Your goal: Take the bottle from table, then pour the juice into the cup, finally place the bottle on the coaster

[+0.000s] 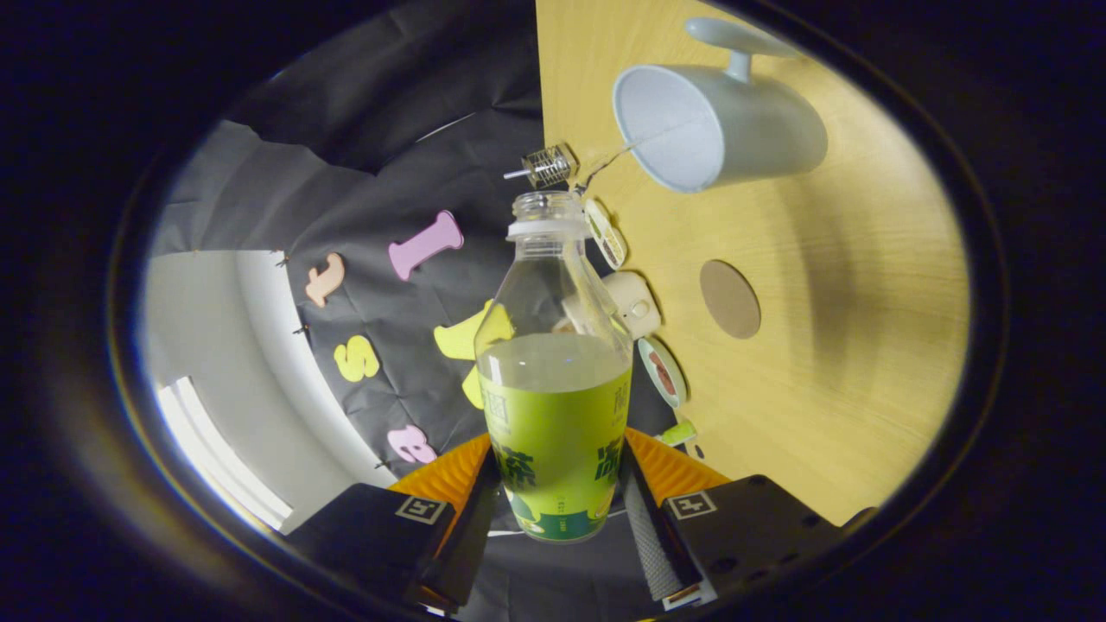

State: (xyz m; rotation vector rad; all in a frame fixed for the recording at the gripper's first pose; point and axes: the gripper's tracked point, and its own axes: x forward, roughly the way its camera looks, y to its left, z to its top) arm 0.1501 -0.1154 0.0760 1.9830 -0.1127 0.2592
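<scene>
Tongs (557, 510) clamped on the bottle (553, 406), one finger pressed to each side of its green-labelled lower body, so it sits right between them. The whole view is rolled over: the wooden table (821, 363) stands like a wall off to one side of the tongs, with the dark booth cloth on the other side. The bottle's neck points straight away from the tongs, its mouth open with no cap on, a white ring just below the opening. Inside, pale liquid fills the lower part up to about the top of the label; the upper shoulder and neck are clear and empty. Beyond the bottle mouth and off toward the table side is the cup (717, 125), a pale mug with its handle showing; its open mouth faces this way and the inside looks bare, no liquid that can be made out. The cup is apart from the bottle mouth, not touching. The coaster (730, 299), a round brown disc, lies flat on the table between cup and tongs, nothing on it. A few small items line the table's edge close beside the bottle
</scene>
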